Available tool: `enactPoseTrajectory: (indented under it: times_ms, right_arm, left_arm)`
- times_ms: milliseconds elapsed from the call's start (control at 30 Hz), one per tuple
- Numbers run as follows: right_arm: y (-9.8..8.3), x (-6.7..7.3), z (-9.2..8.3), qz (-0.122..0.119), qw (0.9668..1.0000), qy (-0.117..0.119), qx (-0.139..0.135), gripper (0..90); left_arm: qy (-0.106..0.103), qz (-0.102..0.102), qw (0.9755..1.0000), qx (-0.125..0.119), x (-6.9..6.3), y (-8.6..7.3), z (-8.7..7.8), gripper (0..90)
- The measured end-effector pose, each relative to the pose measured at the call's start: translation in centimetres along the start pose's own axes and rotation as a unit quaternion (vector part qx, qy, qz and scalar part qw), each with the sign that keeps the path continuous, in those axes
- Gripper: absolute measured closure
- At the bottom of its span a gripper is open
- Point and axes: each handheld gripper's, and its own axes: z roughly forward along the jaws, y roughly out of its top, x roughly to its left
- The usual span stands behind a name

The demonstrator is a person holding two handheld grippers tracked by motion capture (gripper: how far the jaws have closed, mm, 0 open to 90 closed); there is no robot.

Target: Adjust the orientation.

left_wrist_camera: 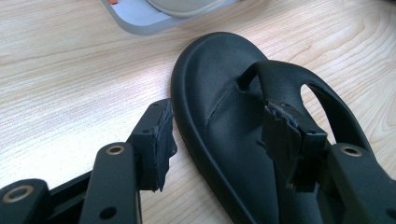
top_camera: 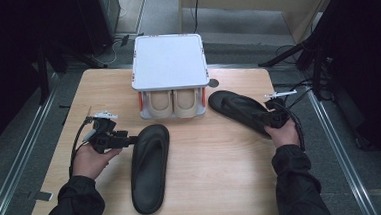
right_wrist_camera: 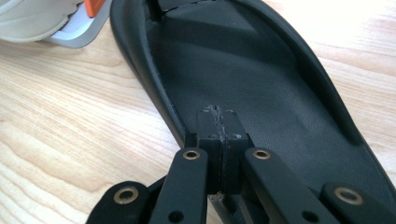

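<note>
A light wooden table (top_camera: 208, 186) with rounded corners stands on a grey floor between dark stands and trailing cables, and at its far edge sits a grey plastic shoe rack with a flat top and orange side trim (top_camera: 169, 63), a pair of beige shoes (top_camera: 173, 103) tucked under its shelf. In front of the rack lie two black rubber thong sandals, well apart from each other. The left sandal (top_camera: 149, 165) lies lengthwise near the table's middle, toe toward the rack; the left gripper (top_camera: 130, 139) comes at its toe end from the side, jaws apart, one pad (left_wrist_camera: 161, 140) on the bare wood just beside the sandal's edge and the other over the footbed by the strap (left_wrist_camera: 299, 84), the rim between them but not squeezed. The right sandal (top_camera: 238, 109) lies slantwise just right of the rack, its toe close to the rack's corner. The right gripper (top_camera: 269, 118) is at its heel end with jaws pressed together; in the right gripper view the closed pads (right_wrist_camera: 218, 128) sit over the sandal's near rim, and whether they pinch that rim cannot be told
</note>
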Motion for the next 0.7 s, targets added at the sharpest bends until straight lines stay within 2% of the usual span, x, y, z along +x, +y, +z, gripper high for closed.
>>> enactPoseTrajectory:
  times_ms: [433, 700]
  right_arm:
    - [-0.1, 2.9, 0.5, -0.025, 0.9993, 0.022, 0.014, 90.0]
    - [-0.3, 4.4, 0.9, -0.027, 0.9987, 0.040, 0.017, 90.0]
  left_arm:
    - [0.000, 0.002, 1.0000, 0.000, 0.0, 0.0, 0.0, 43.7]
    - [-0.001, 0.002, 1.0000, 0.002, 0.0, 0.0, 0.1, 43.7]
